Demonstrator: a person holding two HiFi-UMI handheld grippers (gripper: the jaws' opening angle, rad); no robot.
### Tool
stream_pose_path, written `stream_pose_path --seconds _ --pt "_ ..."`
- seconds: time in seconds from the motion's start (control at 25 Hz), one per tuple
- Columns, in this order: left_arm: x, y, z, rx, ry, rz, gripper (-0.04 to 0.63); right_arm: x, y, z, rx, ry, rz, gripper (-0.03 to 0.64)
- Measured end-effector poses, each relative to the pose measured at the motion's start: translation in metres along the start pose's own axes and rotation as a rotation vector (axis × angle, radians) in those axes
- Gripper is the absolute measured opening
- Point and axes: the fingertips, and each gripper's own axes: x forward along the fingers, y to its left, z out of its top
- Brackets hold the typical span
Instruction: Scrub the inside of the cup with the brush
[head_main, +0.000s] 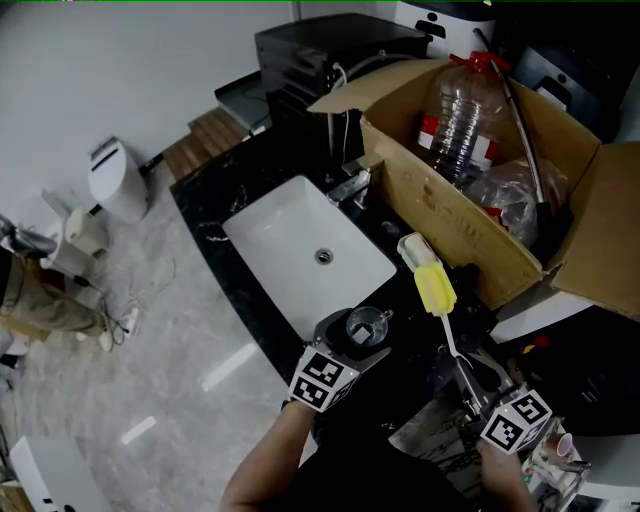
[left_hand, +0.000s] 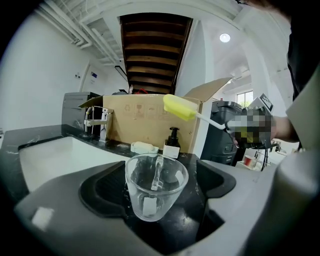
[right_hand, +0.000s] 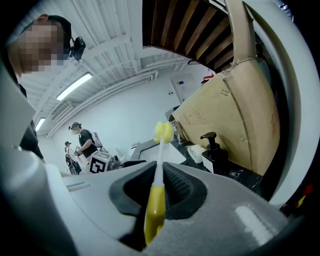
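Filling most of the head view, a black marble-look counter (head_main: 240, 175) runs from 11 o'clock down to 5 o'clock. On it at 2 o'clock sits an open brown cardboard box (head_main: 450, 215) with a big clear plastic bottle (head_main: 465, 120) standing inside. A white rectangular sink (head_main: 290, 235) is set into the counter at the centre, with a chrome tap (head_main: 350, 185) at its 1 o'clock corner. The left gripper (head_main: 357, 338) reaches in from 6 o'clock. Its claw is spread wide to either side of a clear glass cup (left_hand: 152, 192), and the left gripper view shows a gap between each pad and the glass. The cup stands upright on the counter just beside the sink, at 5 o'clock from the drain. The right gripper (right_hand: 160, 175) sits at 4 o'clock in the head view. Its claw is pinched tight on the yellow handle of a long white-stemmed brush with a yellow sponge head (head_main: 437, 288). The brush is raised in the air with its head at 2 o'clock from the cup, well apart from it and just in front of the box wall. Against that wall on the counter stands a small black pump bottle (left_hand: 172, 145). At its 9 o'clock lies a small white object (left_hand: 142, 147), perhaps a soap bar, too blurred to name.
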Motion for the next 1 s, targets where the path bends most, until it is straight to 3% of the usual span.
stream_pose_path --seconds 0.4,1.0 --pt "0.027 0.007 -0.014 0.032 -0.005 0.048 0.466 -0.01 -0.016 -0.007 0.027 0.016 -0.031 0.043" --pt "0.045 0.014 -0.018 0.008 -0.011 0.093 0.432 -0.006 -0.019 -0.005 0.031 0.028 -0.007 0.043"
